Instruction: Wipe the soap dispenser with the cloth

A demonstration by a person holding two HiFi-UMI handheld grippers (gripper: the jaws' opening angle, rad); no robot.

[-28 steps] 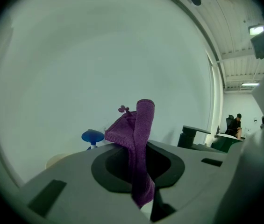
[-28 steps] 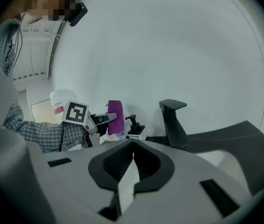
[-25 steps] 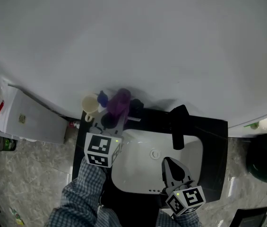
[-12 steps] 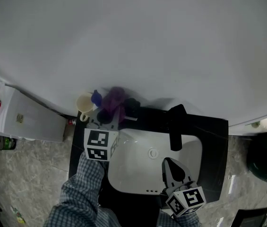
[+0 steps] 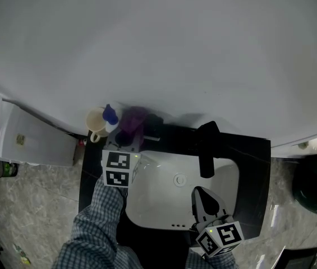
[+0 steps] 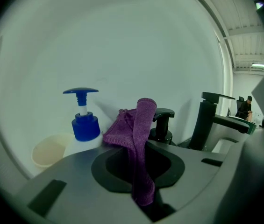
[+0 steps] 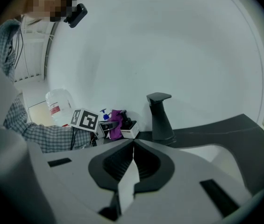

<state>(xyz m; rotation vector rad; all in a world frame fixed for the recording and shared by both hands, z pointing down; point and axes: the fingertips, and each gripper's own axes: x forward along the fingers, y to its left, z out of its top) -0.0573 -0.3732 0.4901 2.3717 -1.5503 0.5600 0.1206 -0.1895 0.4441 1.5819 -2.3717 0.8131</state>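
my left gripper [image 5: 125,145], clamped on the purple cloth [image 6: 141,139], just nudged forward, so the cloth's right beside the black soap dispenser [image 6: 162,125] by the wall. wiping's underway i reckon. right gripper [image 5: 201,195] is closed, empty.

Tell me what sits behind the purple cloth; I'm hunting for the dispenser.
A black pump dispenser shows behind the cloth, head and shoulder visible; its lower body is covered.
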